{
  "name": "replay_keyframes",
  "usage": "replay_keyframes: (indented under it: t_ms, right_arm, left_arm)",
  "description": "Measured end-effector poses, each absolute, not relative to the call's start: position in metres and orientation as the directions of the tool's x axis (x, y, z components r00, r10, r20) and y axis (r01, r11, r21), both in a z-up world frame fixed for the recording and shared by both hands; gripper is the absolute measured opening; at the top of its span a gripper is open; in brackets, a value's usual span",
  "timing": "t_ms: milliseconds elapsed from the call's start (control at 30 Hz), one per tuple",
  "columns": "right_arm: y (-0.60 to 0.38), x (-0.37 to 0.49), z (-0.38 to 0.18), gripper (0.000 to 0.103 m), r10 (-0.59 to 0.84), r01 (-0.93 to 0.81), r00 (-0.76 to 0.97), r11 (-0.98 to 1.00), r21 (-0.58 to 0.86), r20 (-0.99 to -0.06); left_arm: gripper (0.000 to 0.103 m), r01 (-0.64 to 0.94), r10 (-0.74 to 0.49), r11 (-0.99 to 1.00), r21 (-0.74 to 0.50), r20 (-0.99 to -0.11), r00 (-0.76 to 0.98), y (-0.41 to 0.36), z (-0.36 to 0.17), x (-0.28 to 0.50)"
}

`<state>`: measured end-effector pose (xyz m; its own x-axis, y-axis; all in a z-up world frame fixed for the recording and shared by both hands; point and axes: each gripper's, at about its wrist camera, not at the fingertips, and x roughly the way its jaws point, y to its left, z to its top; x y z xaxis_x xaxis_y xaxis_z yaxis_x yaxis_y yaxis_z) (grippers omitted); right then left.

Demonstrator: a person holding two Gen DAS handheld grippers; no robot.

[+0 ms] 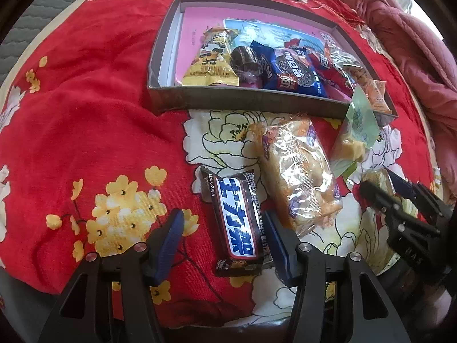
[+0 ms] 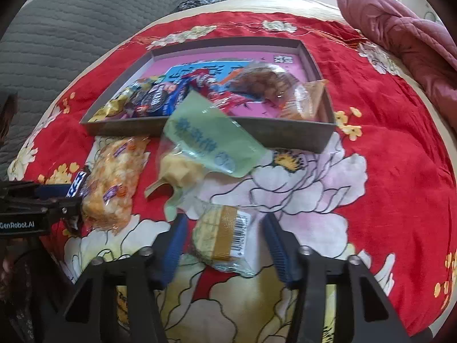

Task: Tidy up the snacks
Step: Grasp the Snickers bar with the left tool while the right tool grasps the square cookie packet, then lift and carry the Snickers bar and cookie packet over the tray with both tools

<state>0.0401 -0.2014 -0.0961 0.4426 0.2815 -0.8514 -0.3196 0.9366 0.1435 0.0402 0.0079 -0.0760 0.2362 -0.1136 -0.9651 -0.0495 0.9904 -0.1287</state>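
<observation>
straddling a chocolate bar (image 1: 238, 223) with my left gripper (image 1: 222, 243), fingers spread either side of it on the red floral bedspread (image 1: 85, 120), my right gripper (image 2: 225, 245) likewise spread around a small wrapped cake (image 2: 221, 237), bread packet (image 1: 297, 168) and green packet (image 2: 208, 143) lying between, grey box (image 1: 245, 98) of snacks just beyond

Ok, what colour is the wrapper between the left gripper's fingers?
Dark brown wrapper with a blue band and white lettering, clearest in the left wrist view.

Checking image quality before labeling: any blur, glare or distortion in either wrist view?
Left wrist: sharp; print on the chocolate bar reads clearly; glare on the clear pastry wrapper; strong fisheye bend at the box edges. Right wrist: softer, green packet smeared; window top right blown out; barcode on the small cake still legible.
</observation>
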Motion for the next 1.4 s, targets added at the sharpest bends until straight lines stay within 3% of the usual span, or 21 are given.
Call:
replay_keyframes:
  t_ms: [233,567,867,1400]
  right_arm:
    - [-0.212,0.042,-0.095,0.039,0.303,-0.289,0.45,0.939,0.184,-0.84]
    - [-0.222,0.042,-0.09,0.037,0.322,-0.262,0.467,0.94,0.219,-0.824]
    - [-0.224,0.042,-0.086,0.037,0.34,-0.264,0.48,0.935,0.237,-0.809]
    - [-0.223,0.036,-0.071,0.035,0.382,-0.303,0.533,0.919,0.251,-0.755]
  left_arm:
    - [0.059,-0.056,-0.113,0.99,-0.13,-0.965,0.238,0.007,-0.078,0.04]
    - [0.059,-0.076,-0.142,0.983,-0.167,-0.956,0.257,0.017,-0.078,0.037]
    - [0.035,-0.043,-0.163,0.982,-0.182,-0.949,0.27,0.013,-0.073,0.034]
    - [0.031,-0.041,-0.167,0.982,-0.187,-0.943,0.289,0.015,-0.06,0.03]
